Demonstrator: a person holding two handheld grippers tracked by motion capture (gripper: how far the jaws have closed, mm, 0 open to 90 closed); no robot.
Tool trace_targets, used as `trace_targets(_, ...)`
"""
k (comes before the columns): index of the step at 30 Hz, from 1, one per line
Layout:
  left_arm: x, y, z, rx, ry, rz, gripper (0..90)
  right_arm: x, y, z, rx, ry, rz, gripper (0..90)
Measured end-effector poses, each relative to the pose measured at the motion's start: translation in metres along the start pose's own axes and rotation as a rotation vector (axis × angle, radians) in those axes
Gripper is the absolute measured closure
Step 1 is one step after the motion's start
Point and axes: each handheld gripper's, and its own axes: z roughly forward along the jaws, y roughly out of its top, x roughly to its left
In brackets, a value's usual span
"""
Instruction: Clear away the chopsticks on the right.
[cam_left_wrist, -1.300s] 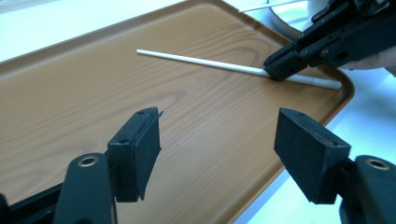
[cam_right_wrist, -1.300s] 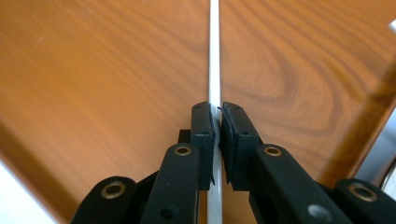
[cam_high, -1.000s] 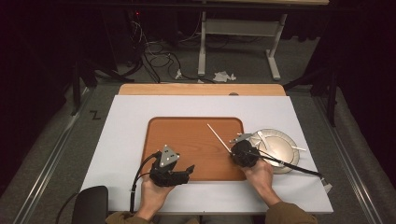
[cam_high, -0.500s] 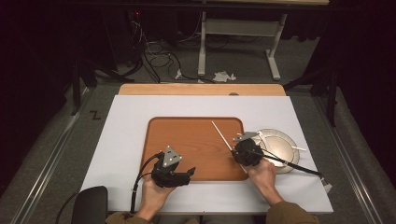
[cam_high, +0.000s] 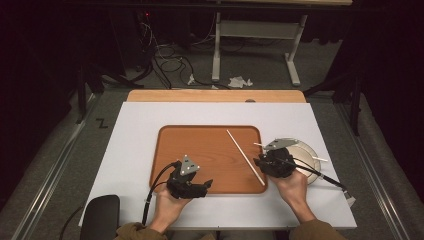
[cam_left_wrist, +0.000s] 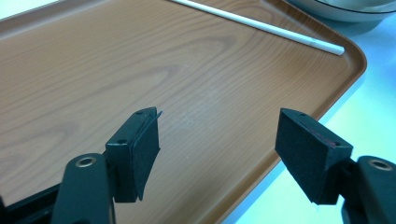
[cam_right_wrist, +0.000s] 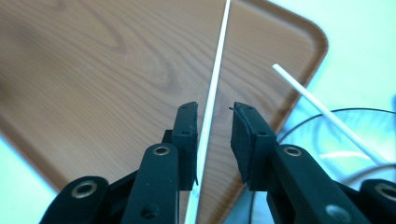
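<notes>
A thin white stick (cam_high: 245, 157) lies slantwise on the brown wooden tray (cam_high: 200, 145), its near end at the tray's near right corner. My right gripper (cam_high: 261, 163) hovers at that end. In the right gripper view the stick (cam_right_wrist: 217, 70) runs between the parted jaws of the gripper (cam_right_wrist: 215, 109), close to the left pad, which are not clamped on it. My left gripper (cam_high: 204, 186) is over the tray's near edge, open with nothing in it (cam_left_wrist: 217, 121). Farther off in its view lies the stick (cam_left_wrist: 261, 25).
A pale bowl (cam_high: 307, 155) stands right of the tray on the white table top, with a second white stick (cam_high: 320, 159) resting across it. That stick (cam_right_wrist: 317, 105) and the bowl's dark rim (cam_right_wrist: 327, 114) lie just right of my right jaws. Cables trail from both grippers.
My right gripper has shifted slightly right. The stick, earlier seen only beyond the gripper, now lies full length on the tray. The left gripper has barely moved.
</notes>
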Motion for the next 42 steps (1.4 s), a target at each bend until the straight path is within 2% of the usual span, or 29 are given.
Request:
trace_targets(5,0.000,0.003,0.004,0.005,-0.022,-0.004,30.9,-0.012,-0.003,-0.019,-0.038,0.036,0.016,70.4)
trace_targets(9,-0.002,0.006,0.008,0.015,-0.032,0.010,30.9,-0.023,-0.007,-0.037,-0.069,0.015,0.019,70.6)
trace_targets(16,-0.004,0.010,0.013,0.018,-0.050,0.025,31.0,-0.047,-0.020,-0.064,-0.109,-0.008,0.087,71.8)
trace_targets(20,-0.004,0.011,0.014,0.019,-0.051,0.029,31.0,-0.058,-0.025,-0.075,-0.137,-0.027,0.102,72.7)
trace_targets(21,-0.004,0.011,0.014,0.019,-0.052,0.029,31.0,-0.061,-0.027,-0.078,-0.139,-0.030,0.120,72.9)
trace_targets(26,-0.004,0.011,0.012,0.012,-0.043,0.023,31.0,-0.078,-0.034,-0.088,-0.145,-0.061,0.136,73.4)
trace_targets(33,-0.003,0.010,0.009,0.008,-0.033,0.025,30.9,-0.106,-0.046,-0.098,-0.122,-0.107,0.174,73.9)
trace_targets(38,-0.002,0.006,0.004,0.004,-0.016,0.011,30.7,-0.122,-0.051,-0.091,-0.083,-0.127,0.196,74.6)
trace_targets(42,0.000,0.003,-0.001,0.003,0.003,-0.002,30.7,-0.130,-0.052,-0.080,-0.016,-0.169,0.179,74.9)
